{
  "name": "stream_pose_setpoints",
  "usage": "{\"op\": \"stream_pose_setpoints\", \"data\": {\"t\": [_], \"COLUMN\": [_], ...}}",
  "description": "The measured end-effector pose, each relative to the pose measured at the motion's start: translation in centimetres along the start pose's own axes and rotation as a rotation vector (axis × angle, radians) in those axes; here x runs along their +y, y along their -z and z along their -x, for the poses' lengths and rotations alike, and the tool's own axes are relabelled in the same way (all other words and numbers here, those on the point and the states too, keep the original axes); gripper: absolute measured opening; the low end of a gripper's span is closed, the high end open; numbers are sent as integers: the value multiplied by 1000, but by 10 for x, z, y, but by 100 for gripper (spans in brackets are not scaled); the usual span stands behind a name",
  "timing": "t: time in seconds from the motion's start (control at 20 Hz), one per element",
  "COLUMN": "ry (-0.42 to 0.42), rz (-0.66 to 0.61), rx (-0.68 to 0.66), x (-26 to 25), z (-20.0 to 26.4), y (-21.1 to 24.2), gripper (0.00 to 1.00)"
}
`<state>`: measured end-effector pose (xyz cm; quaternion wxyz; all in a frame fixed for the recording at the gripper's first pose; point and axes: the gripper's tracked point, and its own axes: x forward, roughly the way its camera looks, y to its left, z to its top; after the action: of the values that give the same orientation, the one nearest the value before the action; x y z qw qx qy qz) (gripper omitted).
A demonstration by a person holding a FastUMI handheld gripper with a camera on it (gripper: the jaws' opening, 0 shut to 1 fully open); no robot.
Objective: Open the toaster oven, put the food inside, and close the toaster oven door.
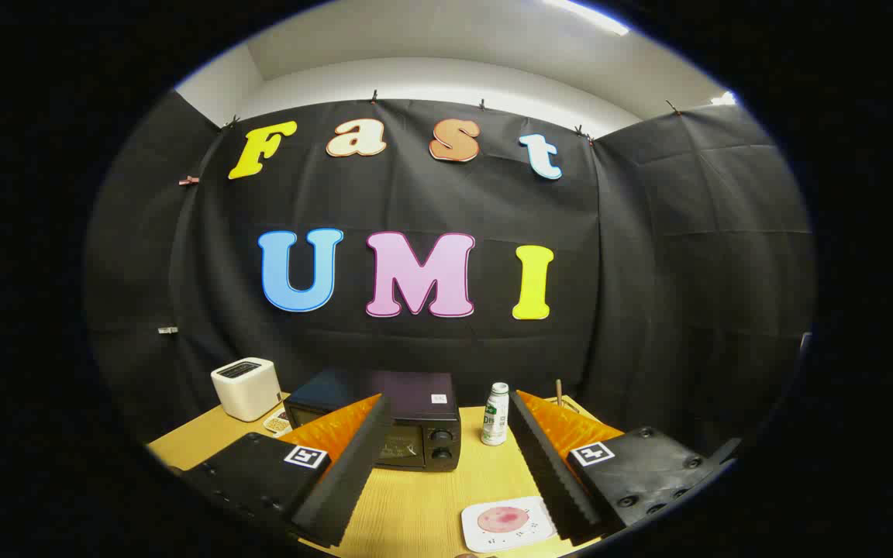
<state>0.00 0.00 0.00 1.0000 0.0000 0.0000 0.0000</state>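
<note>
One wooden worktop carries everything, set before the black cloth wall of the booth. On it, beyond the fingers, stands the dark toaster oven, its door shut and its two knobs stacked on the right side of its front; the left finger hides part of its glass. To its left, near the wall, sits a white toaster with a dark slot on top, and a small patterned card or packet lies flat between that toaster and the oven. Just right of the oven stands an upright bottle with a white cap, apart from the oven and close by the right finger. The tool hangs above the worktop with its fingers spread wide, pinching nothing, each bearing a square marker on its back. Between the fingers and nearer than the oven, a white plate lies flat beside the right finger, with the food, a round pinkish piece, lying on it.
</note>
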Motion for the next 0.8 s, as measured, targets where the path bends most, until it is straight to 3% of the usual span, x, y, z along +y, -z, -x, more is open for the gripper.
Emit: {"op": "stream_pose_setpoints", "data": {"t": [0.8], "ry": [34], "rz": [-25], "rx": [146], "x": [8], "z": [-12], "y": [29], "gripper": [98]}}
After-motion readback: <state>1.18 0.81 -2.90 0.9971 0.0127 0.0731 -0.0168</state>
